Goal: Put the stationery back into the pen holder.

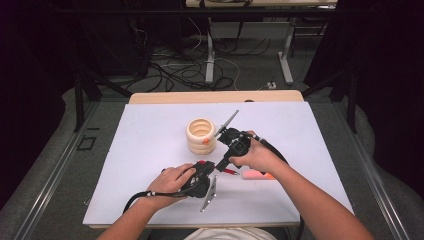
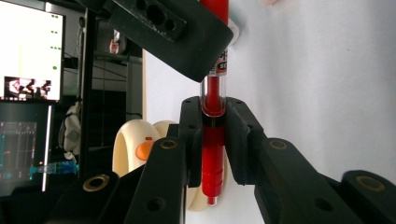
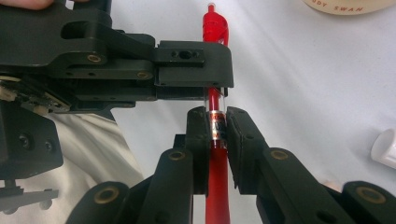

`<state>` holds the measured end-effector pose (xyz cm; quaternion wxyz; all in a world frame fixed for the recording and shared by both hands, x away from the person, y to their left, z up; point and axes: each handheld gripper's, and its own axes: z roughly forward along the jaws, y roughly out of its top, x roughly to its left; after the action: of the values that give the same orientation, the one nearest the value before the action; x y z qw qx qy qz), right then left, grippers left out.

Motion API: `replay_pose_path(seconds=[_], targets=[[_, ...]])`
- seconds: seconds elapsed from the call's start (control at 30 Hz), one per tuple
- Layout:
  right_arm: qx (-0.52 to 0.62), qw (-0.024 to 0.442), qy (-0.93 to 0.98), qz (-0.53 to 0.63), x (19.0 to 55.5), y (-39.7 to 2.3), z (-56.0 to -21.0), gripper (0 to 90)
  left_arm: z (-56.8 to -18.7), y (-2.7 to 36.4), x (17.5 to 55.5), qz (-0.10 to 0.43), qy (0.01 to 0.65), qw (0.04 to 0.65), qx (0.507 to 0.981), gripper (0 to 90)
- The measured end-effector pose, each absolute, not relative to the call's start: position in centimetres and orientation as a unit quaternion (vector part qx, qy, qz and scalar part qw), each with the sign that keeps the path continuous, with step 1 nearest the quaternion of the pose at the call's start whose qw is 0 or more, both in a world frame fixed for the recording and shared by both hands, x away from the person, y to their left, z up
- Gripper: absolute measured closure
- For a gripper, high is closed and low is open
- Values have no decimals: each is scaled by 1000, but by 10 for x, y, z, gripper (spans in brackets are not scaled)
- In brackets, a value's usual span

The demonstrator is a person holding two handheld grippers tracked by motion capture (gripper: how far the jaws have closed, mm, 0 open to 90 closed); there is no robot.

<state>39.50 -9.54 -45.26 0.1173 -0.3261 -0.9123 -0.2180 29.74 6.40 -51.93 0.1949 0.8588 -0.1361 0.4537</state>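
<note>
Both grippers clamp one red pen [image 2: 213, 140] above the table [image 1: 150, 150]. L gripper [image 2: 214, 135] grips the clip end; R gripper [image 3: 217, 135] grips the barrel just beyond L's jaws. Cream ribbed holder [image 1: 201, 135] sits near, ahead of R gripper.

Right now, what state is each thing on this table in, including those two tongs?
Red pen: off the table, gripped by both tongs.
Left tongs: shut on the pen.
Right tongs: shut on the pen.
Cream holder: upright on the white table, mouth open, not held.
Orange marker: lying flat on the table, not held.
</note>
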Motion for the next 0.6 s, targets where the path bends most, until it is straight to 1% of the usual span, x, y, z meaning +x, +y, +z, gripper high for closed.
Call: replay_pose_path(seconds=[0.27, 0.47, 0.5, 0.53, 0.57, 0.6], targets=[[-333, 126, -908, -218, 394, -94, -453, 797, -518, 64, 298, 449, -135, 190, 863, 796], [-322, 122, -910, -233, 395, -96, -454, 795, -518, 65, 297, 452, -118, 200, 861, 798], [-325, 124, -908, -232, 394, -96, -453, 794, -516, 65, 298, 449, -126, 191, 864, 798], [-325, 116, -903, -256, 393, -96, -456, 794, -517, 65, 298, 449, -117, 198, 863, 798], [-326, 118, -907, -237, 393, -96, -453, 793, -517, 65, 298, 450, -116, 200, 863, 798], [-323, 117, -907, -243, 394, -97, -454, 778, -517, 65, 298, 449, -116, 201, 863, 798]])
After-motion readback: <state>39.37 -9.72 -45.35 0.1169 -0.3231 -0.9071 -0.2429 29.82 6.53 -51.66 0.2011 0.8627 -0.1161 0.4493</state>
